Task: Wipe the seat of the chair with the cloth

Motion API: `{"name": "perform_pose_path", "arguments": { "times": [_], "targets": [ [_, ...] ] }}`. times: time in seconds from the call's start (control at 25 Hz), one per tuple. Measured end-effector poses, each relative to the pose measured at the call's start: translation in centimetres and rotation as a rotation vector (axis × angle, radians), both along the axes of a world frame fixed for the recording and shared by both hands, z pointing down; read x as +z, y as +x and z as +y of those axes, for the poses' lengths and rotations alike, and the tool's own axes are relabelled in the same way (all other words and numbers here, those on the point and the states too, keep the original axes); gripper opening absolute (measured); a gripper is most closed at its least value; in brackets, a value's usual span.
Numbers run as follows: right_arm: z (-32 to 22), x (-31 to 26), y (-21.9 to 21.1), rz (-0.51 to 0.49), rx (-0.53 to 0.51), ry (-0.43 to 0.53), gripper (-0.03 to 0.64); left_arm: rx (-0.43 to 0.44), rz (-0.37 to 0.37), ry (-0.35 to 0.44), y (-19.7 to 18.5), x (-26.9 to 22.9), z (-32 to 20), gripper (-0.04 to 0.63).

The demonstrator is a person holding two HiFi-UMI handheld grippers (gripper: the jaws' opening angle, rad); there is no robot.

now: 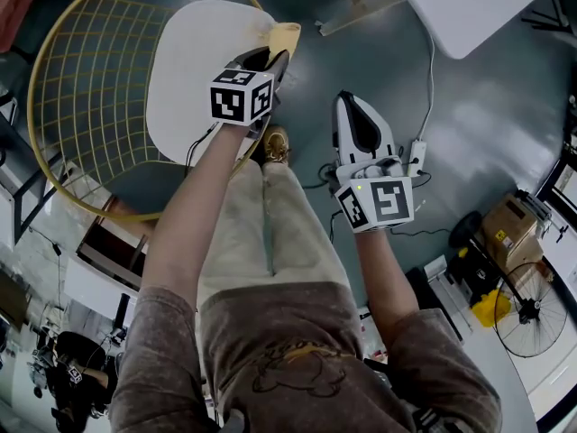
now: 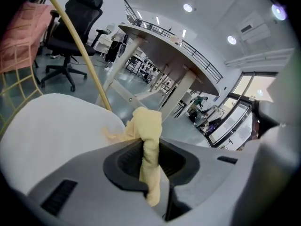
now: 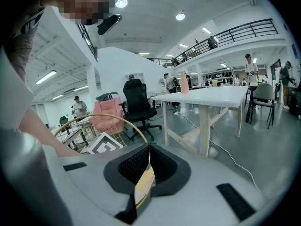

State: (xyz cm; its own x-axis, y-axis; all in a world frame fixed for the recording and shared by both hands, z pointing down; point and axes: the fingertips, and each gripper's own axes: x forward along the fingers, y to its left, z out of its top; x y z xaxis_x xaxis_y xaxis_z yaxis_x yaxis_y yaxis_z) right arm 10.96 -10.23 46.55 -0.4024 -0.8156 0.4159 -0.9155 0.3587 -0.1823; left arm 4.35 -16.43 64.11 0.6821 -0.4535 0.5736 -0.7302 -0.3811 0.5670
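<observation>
The chair has a gold wire frame [image 1: 86, 88] and a white seat [image 1: 194, 70]; it stands at the upper left of the head view. My left gripper [image 1: 270, 59] hovers at the seat's right edge, shut on a pale yellow cloth [image 1: 285, 36] that pokes out past the jaws. In the left gripper view the cloth [image 2: 148, 126] is pinched in the left gripper [image 2: 150, 147], its free end resting by the seat [image 2: 51, 126]. My right gripper [image 1: 350, 102] hangs over the floor to the right of the chair, jaws shut and holding nothing; the right gripper [image 3: 148, 168] points toward a table.
A white table [image 1: 469, 3] stands at the top right, with a cable and power strip [image 1: 417, 156] on the grey floor below it. A cardboard box [image 1: 509, 228] and a floor fan [image 1: 532, 309] sit at the right. The person's shoe [image 1: 275, 144] is beside the chair.
</observation>
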Motion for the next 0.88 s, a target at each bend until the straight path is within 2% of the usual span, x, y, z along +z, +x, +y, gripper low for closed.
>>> {"name": "perform_pose_path", "arguments": {
  "times": [0.28,0.88],
  "targets": [
    [0.4,-0.3,-0.8,-0.012,-0.01,0.001,0.028,-0.054,-0.037,0.01,-4.3,-1.1,0.7,0.078],
    [1.0,1.0,-4.7,-0.036,-0.078,-0.006,0.028,-0.217,-0.26,0.023,-20.2,-0.5,1.2,0.078]
  ]
}}
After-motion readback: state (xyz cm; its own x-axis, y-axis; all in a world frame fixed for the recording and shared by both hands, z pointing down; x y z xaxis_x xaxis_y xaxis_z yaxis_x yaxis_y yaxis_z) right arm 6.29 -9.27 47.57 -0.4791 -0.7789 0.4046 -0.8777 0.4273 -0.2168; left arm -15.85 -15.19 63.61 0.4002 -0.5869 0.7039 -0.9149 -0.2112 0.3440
